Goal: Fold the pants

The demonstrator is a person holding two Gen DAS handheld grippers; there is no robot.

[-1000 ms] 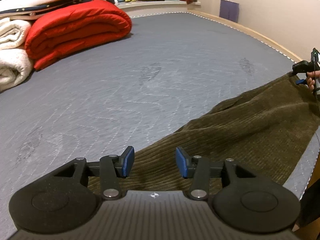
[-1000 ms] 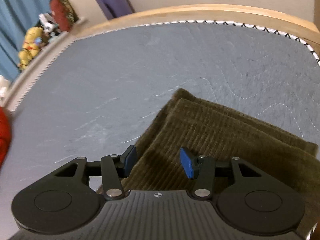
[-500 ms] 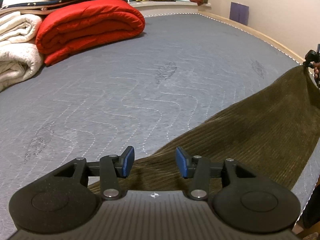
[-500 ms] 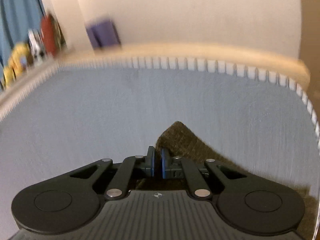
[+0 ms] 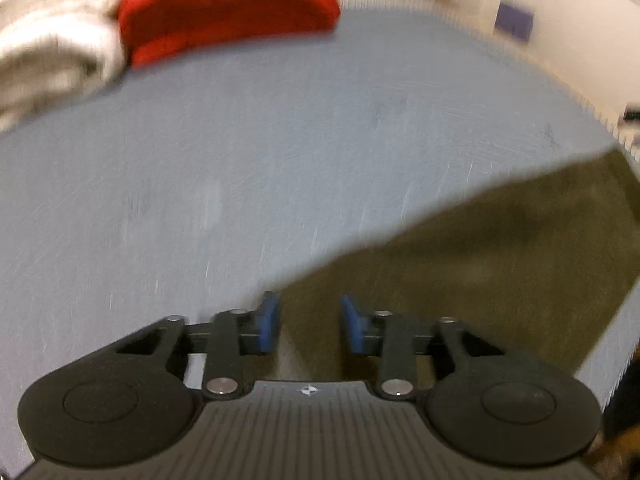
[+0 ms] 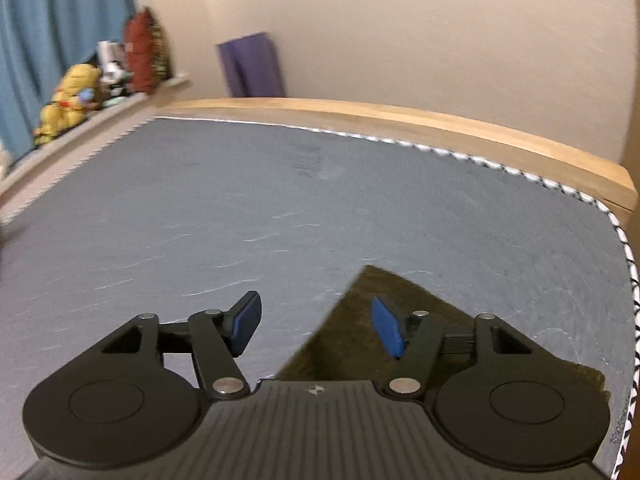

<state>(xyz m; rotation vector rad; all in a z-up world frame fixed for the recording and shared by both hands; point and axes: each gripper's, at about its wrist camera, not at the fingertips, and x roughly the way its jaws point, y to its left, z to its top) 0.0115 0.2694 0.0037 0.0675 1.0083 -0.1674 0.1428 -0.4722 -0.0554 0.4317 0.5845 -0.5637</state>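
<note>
Left gripper (image 5: 308, 325): my 2 blue fingers (image 5: 269, 326) are closing, with a clear gap between them. The near edge of the pants lies in that gap, but the pads are not pressing on it; the view is smeared.

Right gripper (image 6: 316, 327): my fingers (image 6: 386, 332) are opening and stand wide apart. The pointed corner of the pants sits below and between them, nearer the right-hand pad, with nothing clamped.

Pants (image 5: 480, 256): olive-brown corduroy, spread flat on the bed. In the left wrist view they run as a broad band from my fingers up toward the right edge of the frame. In the right wrist view (image 6: 384, 288) only 1 corner shows, pointing away from me.

Bed (image 6: 280, 208): grey quilted mattress cover with a zigzag-stitched border, inside a pale wooden frame (image 6: 400, 118).

Red quilt (image 5: 228, 8): folded, at the far left of the bed in the left wrist view, well apart from the pants.

White blankets (image 5: 52, 40): stacked just beside the red quilt, blurred.

Ledge past the bed: yellow soft toy (image 6: 72, 100) in front of a blue curtain (image 6: 52, 32).

Wall: a purple mat (image 6: 252, 64) leans against it.
</note>
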